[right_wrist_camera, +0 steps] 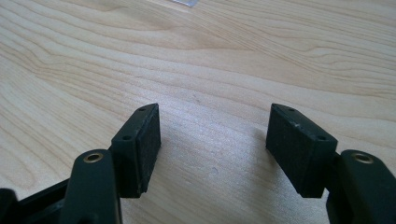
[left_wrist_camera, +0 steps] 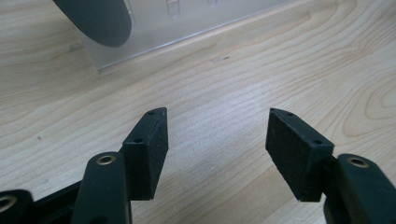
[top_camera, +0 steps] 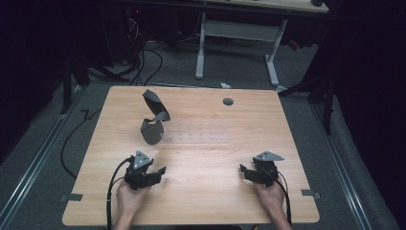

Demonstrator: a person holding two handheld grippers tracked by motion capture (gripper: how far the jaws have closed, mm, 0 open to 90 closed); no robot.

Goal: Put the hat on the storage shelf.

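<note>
No writing is legible anywhere. The left gripper (top_camera: 162, 171) and right gripper (top_camera: 242, 168) rest low on the wooden table (top_camera: 201, 201) (jaws released, nothing between them). The dark grey curled sheet (top_camera: 153, 117) stands near the left gripper, by a clear plastic rack (top_camera: 196, 136).

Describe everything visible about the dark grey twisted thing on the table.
The dark grey twisted strip looks like thin, matte sheet, perhaps plastic or rubber. It curls in a loose spiral: a pointed upper flap leans back, a rounded lower lobe faces the person. It stands upright on the left end of a clear plastic rack, left of the wooden table's centre. No tool touches it.
</note>
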